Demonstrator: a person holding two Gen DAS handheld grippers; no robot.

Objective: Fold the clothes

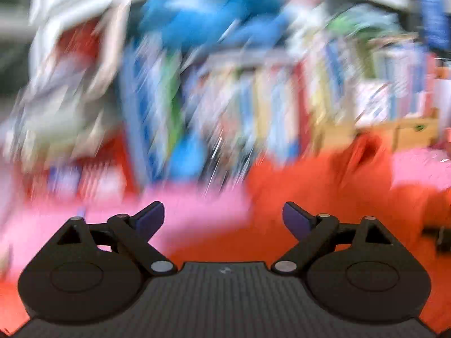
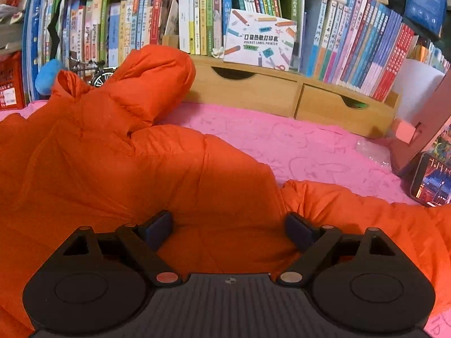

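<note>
The right gripper (image 2: 228,229) stands released, its two dark blue pads spread wide apart and gripping nothing, low over the orange puffer jacket (image 2: 118,169), which fills the space between and below the fingers. The jacket lies spread across a pink sheet (image 2: 296,143) with a faint heart pattern; its hood (image 2: 157,79) bunches upward toward the back, and a sleeve (image 2: 352,211) runs off to the right, just past the right pad. Behind the jacket, at the far edge of the sheet, sits a low wooden drawer unit (image 2: 270,90) with two drawers, and a row of upright books (image 2: 366,45) stands on top of it, with a white pocket label printer box (image 2: 260,40) propped in front of the spines. More books (image 2: 112,25) fill the shelf to the left, where a small model bicycle (image 2: 95,73) and part of a blue plush toy (image 2: 46,77) show beside the hood. At the far right a phone (image 2: 431,183) with a lit screen leans against a brown cardboard piece (image 2: 422,118). The left wrist view is heavily smeared by motion blur. The left gripper (image 1: 224,217) is also released, its pads wide apart with nothing between them; orange jacket fabric (image 1: 324,197) lies ahead and to the right of it, pink sheet (image 1: 183,211) to the left, and the bookshelf beyond is only streaks of colour, with a blue shape (image 1: 214,8) near the top.
</note>
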